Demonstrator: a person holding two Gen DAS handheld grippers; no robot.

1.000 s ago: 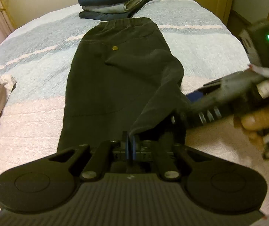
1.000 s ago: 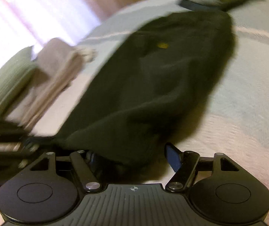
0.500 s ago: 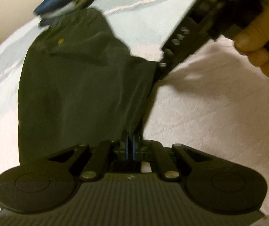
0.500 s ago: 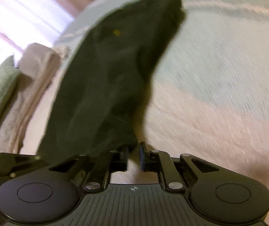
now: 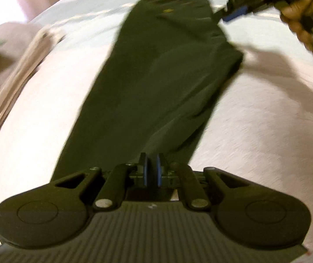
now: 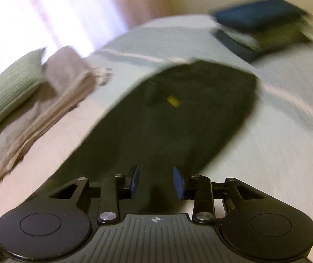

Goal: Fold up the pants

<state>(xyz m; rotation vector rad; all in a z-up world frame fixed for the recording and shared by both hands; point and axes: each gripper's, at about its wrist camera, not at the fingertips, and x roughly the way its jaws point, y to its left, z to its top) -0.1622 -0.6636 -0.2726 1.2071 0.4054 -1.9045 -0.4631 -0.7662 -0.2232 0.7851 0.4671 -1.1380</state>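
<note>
Dark olive pants [image 5: 156,83] lying lengthwise on the pale bedspread [image 5: 255,142], folded clothes stacked [image 6: 263,28] past the waistband, beige blanket [image 6: 53,100] alongside, left gripper [image 5: 152,172] nearly closed, grip unclear, right gripper [image 6: 156,180] parted above the fabric.

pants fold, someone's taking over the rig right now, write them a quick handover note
Left tool: nearly shut at the near hem of the dark pants; whether cloth is pinched, unclear.
Right tool: open, holding nothing, above the pants near the waist end.
Pants lie lengthwise on the bed, legs stacked, waistband toward the folded clothes pile.
Done: legs laid together.
Left: fold hem end toward waistband, probably again, then smooth.
</note>
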